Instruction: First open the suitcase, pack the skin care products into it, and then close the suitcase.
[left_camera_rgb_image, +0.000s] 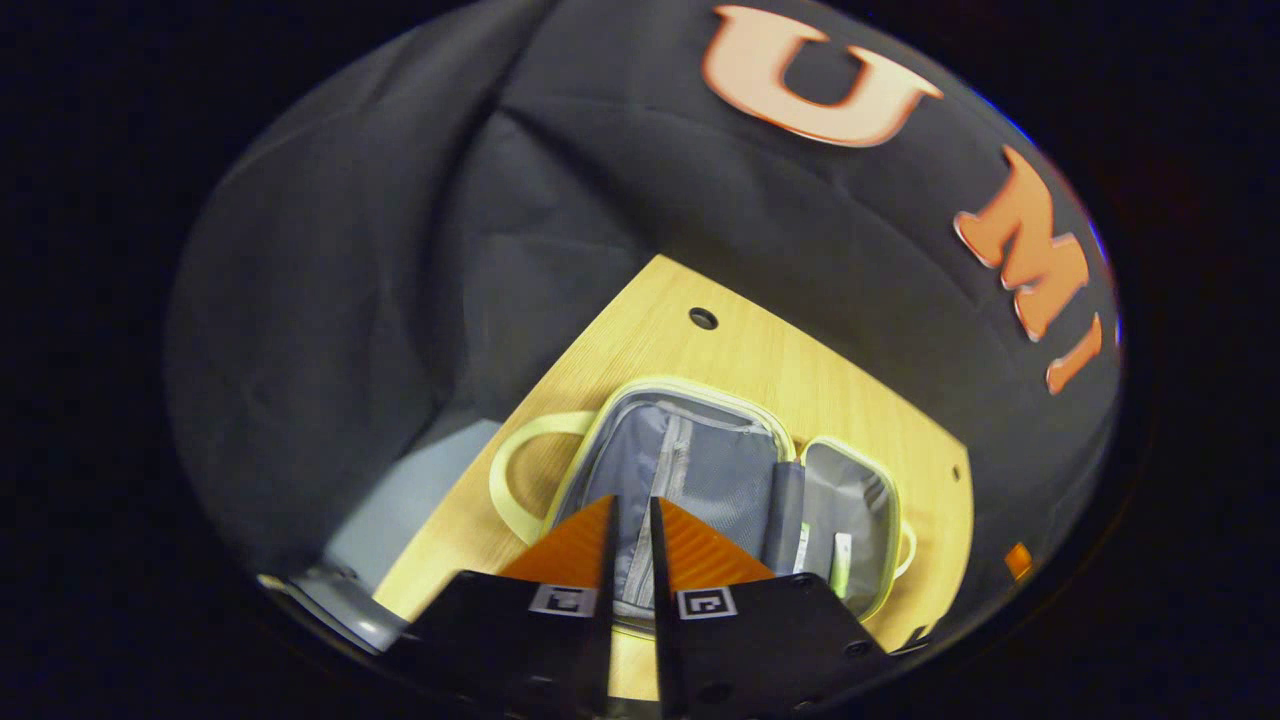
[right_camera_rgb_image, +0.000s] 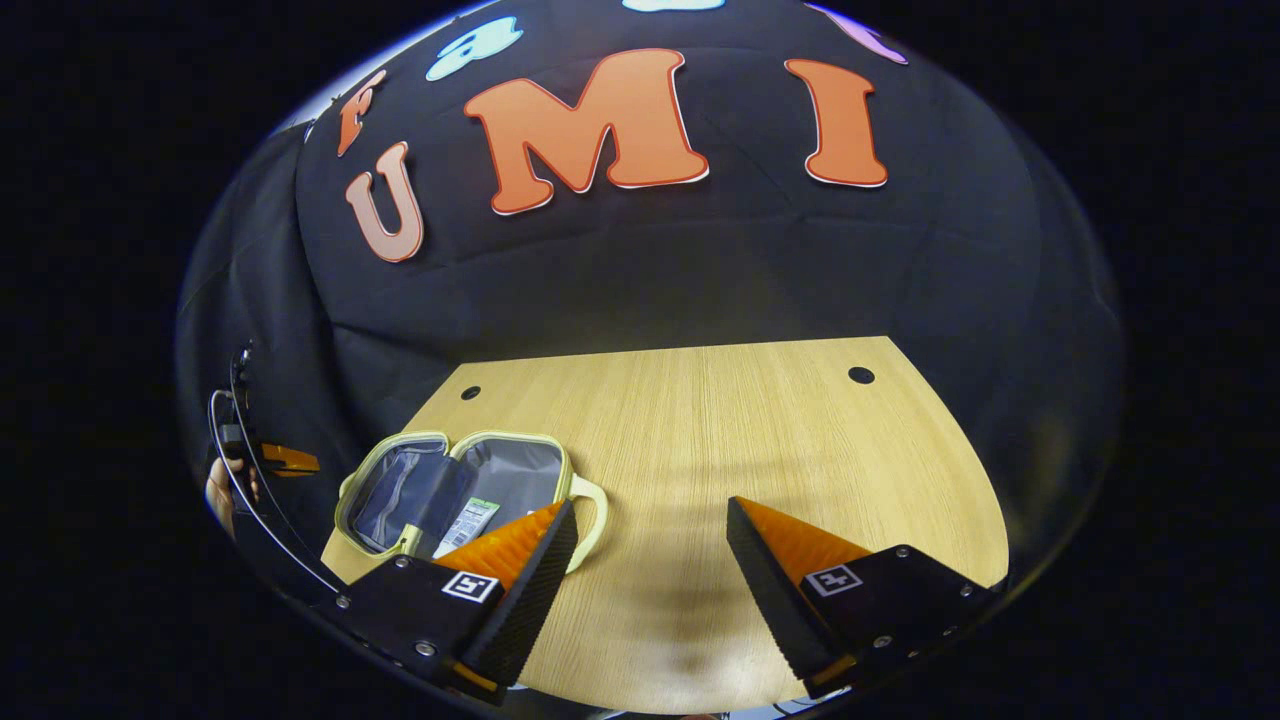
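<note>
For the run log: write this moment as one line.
pale green grey-lined suitcase: open on wooden table | skin care products: inside | left gripper: shut | right gripper: open

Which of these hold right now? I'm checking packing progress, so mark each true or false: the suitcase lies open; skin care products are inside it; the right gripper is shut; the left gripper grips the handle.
1. The suitcase lies open on the table. True.
2. Skin care products lie inside it. True.
3. The right gripper is shut. False: its fingers stand wide apart over bare wood.
4. The left gripper grips the handle. False: it is shut on nothing, above the open case.
</note>
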